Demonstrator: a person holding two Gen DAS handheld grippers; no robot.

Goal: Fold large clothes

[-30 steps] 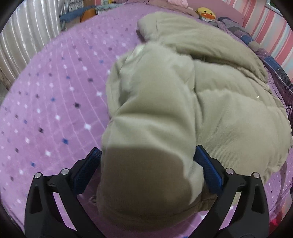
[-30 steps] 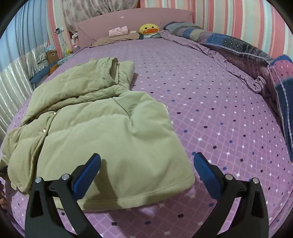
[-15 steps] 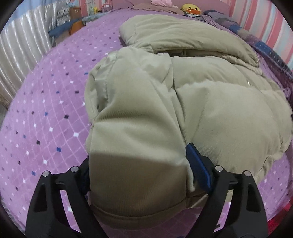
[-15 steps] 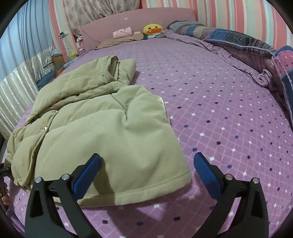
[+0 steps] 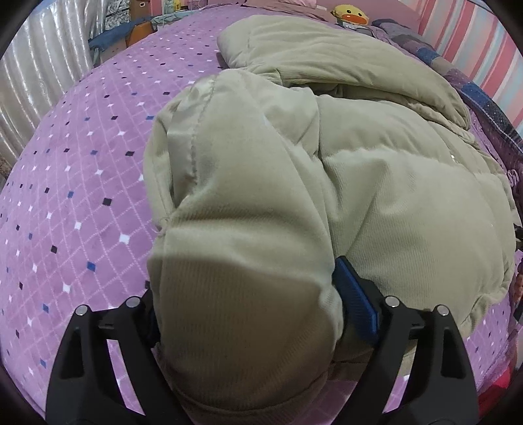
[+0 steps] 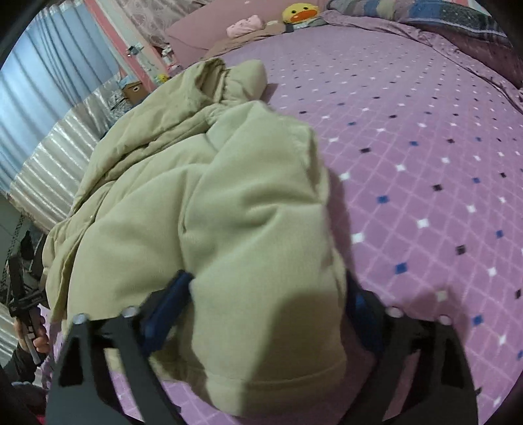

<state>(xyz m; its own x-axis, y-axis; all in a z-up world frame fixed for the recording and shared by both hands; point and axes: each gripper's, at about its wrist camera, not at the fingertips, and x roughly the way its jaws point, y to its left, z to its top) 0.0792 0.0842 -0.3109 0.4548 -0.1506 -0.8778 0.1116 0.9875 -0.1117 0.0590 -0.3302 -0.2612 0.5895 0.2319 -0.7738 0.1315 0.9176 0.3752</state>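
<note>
1. Left wrist view puts your left gripper at the near hem of the beige padded jacket. A bunched fold of the hem fills the gap between the fingers. The blue right-hand pad presses into the cloth and the left-hand pad is hidden behind it. The jaws have just been closing and now clamp that fold.

2. Only this view shows you the jacket's pale lining and stitched seam turned outward near the bed's left side, and the red strip at the lower right corner.

3. Right wrist view puts your right gripper on the opposite corner of the same hem. Its jaws have just been closing too, and a thick wad of jacket sits between them. The left blue pad digs into the cloth and the right one is mostly covered by it.

4. Only this view shows you the hand at the far left edge holding the other tool, the blue curtain, and the pink bundle beside the yellow duck toy at the headboard.

5. Your jacket lies on the purple bedspread with white and blue diamonds, towards the bed's left side. It is puffy, quilted and rumpled, hood end towards the headboard, and the near hem is gathered at both corners.

6. A cardboard box stands beyond the bed's left edge.
</note>
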